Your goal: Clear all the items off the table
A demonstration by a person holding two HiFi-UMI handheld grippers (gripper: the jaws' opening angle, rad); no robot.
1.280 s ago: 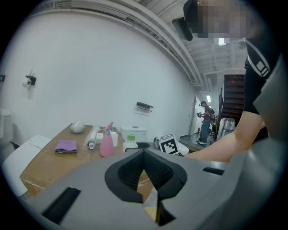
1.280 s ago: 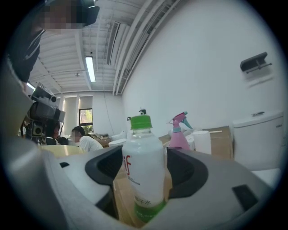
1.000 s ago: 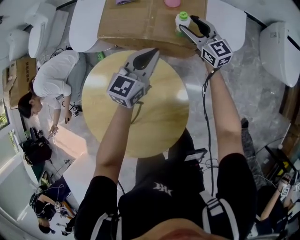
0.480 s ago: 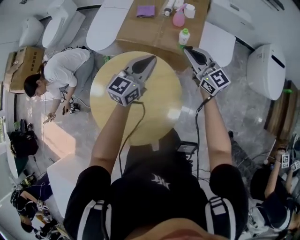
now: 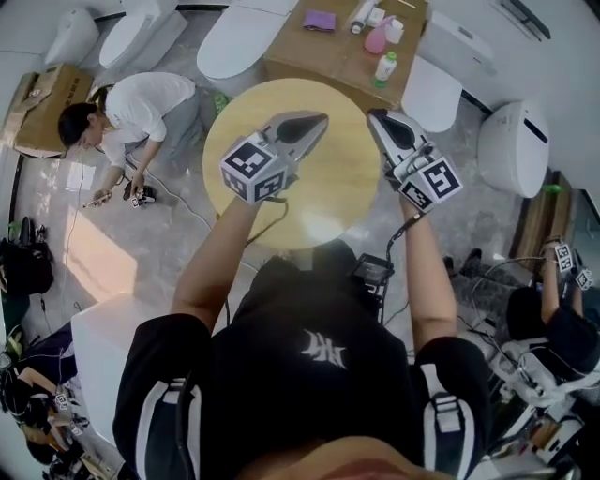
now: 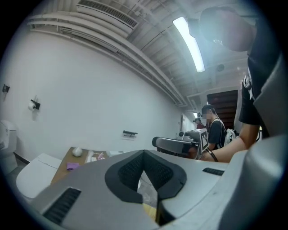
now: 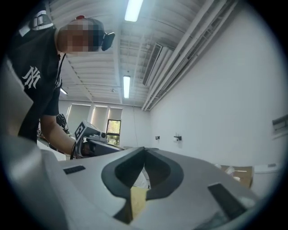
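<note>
The round wooden table (image 5: pixel 328 183) shows a bare top. Beyond it lies a cardboard sheet (image 5: pixel 309 56) carrying a green-capped bottle (image 5: pixel 384 67), a pink bottle (image 5: pixel 376 39), a purple cloth (image 5: pixel 320 19) and some small white items. My left gripper (image 5: pixel 322 118) hangs high over the table, shut and holding nothing. My right gripper (image 5: pixel 374 115) is level with it over the table's right edge, also shut and holding nothing. In the left gripper view the jaws (image 6: pixel 144 152) meet, with the right gripper (image 6: pixel 158 143) beside them. The right gripper view shows its jaws (image 7: pixel 145 149) together.
White toilets stand around the table, among them one at the back (image 5: pixel 242 37) and one at the right (image 5: pixel 514 141). A person (image 5: pixel 131 108) crouches on the floor at the left, and another person (image 5: pixel 562 323) sits at the far right. Cables trail under the table.
The right gripper let go of the green-capped bottle on the cardboard and closed. Both grippers drew back over the table and rose, and the head view pulled up and away.
</note>
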